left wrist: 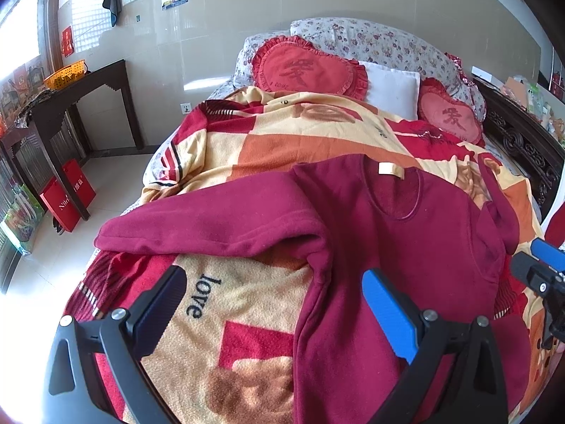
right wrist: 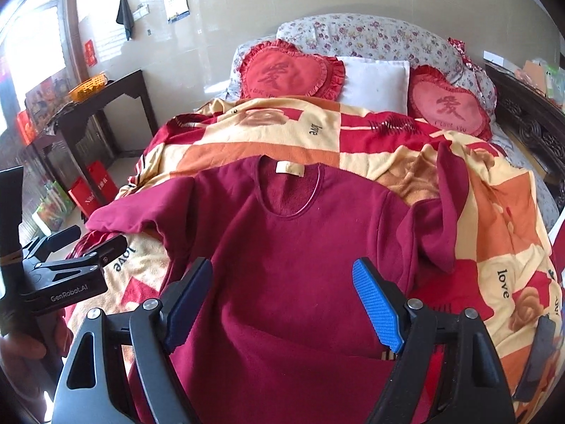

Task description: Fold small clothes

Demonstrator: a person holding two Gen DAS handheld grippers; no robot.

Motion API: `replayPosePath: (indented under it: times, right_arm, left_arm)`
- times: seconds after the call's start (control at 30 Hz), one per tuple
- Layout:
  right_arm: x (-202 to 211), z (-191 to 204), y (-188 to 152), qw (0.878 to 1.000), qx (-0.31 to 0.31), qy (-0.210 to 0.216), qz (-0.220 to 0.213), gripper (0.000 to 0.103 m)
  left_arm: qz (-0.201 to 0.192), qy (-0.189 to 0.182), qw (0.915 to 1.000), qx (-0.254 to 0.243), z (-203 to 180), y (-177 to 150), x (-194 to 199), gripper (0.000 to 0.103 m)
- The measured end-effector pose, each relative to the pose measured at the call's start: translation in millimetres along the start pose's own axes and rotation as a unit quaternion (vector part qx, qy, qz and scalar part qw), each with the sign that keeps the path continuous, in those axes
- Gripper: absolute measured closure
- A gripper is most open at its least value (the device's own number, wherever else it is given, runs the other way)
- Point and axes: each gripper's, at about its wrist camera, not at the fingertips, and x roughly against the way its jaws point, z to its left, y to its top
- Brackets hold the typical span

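A dark red long-sleeved top [left wrist: 399, 247] [right wrist: 300, 247] lies flat, collar away from me, on a red, orange and cream blanket [left wrist: 240, 148] [right wrist: 268, 134] on the bed. Its left sleeve [left wrist: 212, 226] stretches out to the left; its right sleeve [right wrist: 448, 190] is bent up. My left gripper [left wrist: 275, 282] is open and empty above the top's left side and the blanket. My right gripper [right wrist: 282, 275] is open and empty above the top's lower body. Each gripper shows at the edge of the other's view, the right [left wrist: 540, 265] and the left [right wrist: 88, 243].
Two red heart cushions [left wrist: 307, 67] [left wrist: 452, 116] and a white pillow [left wrist: 395, 88] lie at the bed's head. A dark wooden side table [left wrist: 70, 106] with an orange basket [left wrist: 67, 74] stands at left, a red bag [left wrist: 67, 194] under it. A carved dark frame [left wrist: 522, 141] borders the right.
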Motion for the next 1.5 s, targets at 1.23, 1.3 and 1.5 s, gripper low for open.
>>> replayPosePath:
  times: [1.23,1.3,1.5]
  right_arm:
    - [-38.9,-9.4,-6.0,0.998,-0.023,-0.045,0.033,0.038]
    - [-41.2,-10.1,-6.1,0.998,-0.023,-0.045,0.035,0.038]
    - [-46.5,-11.5,-5.1,0.998,-0.022,-0.044,0.039,0.038]
  left_arm:
    - [0.023,0.015,0.9994,0.021,15.9,-0.9,-22.7,0.001]
    - [0.025,0.019,0.9992,0.024,21.6,0.0,-24.8,0.001]
    - [0.031,0.04,0.9974,0.051,48.8,2.1,-32.9,0.001]
